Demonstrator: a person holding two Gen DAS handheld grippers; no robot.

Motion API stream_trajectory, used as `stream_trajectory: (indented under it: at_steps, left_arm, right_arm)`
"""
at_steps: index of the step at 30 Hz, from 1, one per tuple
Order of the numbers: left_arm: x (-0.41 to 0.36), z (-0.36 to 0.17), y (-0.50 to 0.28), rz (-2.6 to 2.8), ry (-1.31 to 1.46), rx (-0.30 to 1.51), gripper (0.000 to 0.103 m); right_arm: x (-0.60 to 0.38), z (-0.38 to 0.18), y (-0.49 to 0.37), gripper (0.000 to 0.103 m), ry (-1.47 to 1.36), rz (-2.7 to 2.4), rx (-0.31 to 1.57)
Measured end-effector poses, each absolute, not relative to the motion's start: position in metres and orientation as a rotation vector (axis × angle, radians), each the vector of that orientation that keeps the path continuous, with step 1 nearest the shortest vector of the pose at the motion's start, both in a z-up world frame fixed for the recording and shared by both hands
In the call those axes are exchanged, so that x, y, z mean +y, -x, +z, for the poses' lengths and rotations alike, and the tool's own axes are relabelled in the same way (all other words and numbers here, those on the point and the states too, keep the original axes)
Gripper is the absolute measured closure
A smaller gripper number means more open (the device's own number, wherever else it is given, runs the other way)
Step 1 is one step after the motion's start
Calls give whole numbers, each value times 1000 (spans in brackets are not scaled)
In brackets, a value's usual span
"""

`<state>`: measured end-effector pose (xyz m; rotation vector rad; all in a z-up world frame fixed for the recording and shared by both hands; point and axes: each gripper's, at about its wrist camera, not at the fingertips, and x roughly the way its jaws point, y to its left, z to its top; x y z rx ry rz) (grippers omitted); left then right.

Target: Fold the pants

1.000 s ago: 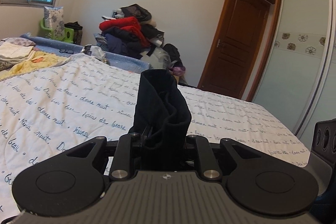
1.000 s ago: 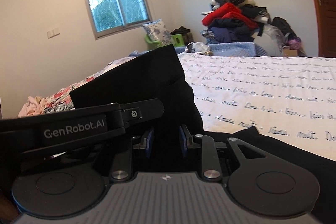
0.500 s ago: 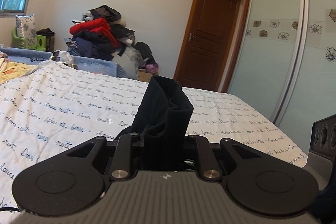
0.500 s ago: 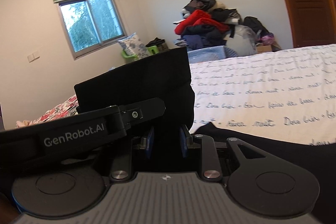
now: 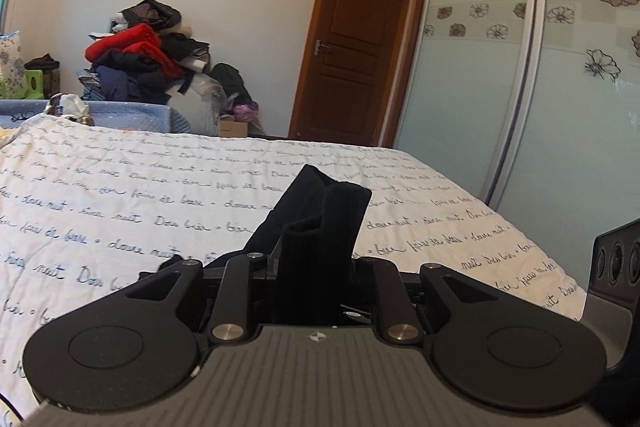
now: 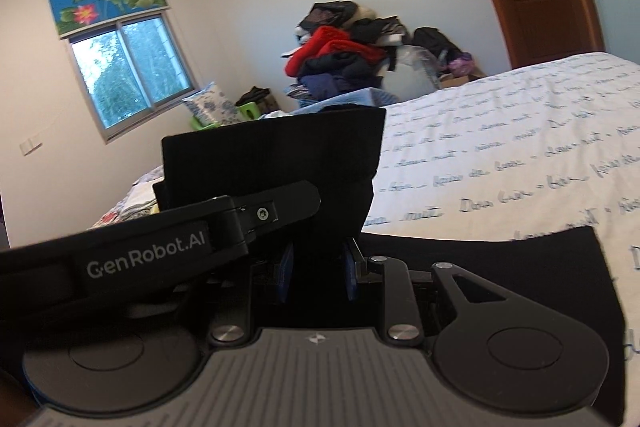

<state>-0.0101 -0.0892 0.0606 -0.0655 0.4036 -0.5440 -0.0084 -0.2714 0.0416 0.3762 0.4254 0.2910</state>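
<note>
Black fabric fills the space between both sets of jaws: the pants (image 5: 320,227) are pinched at two points and carried above the bed (image 5: 120,195). The left gripper (image 5: 316,267) is clamped on a bunched, ribbed edge that stands up in front of its camera, and the right gripper (image 6: 316,267) is clamped on a broader flat band of the same cloth, with blue pads showing on either side of it. In the right wrist view the left gripper's arm crosses just beside that band, so the two held points are close together. More of the pants lies spread on the quilt at the lower right of that view.

This looks like the middle of a fold, with one end lifted and brought over the part that rests on the bed. How many folds are already made cannot be told. The next move calls for lowering both held points evenly onto the lying cloth, edges lined up, before either grip lets go; an uneven drop would likely leave a skewed or wrinkled layer.
</note>
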Motion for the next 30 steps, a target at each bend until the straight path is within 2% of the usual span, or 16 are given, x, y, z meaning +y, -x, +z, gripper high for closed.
stream_trajectory:
  at_steps: [30]
  left_arm:
    - [-190,20,14,-706,-60,488,79]
  right_arm:
    - [-366,-4,38,77,-500,126,441]
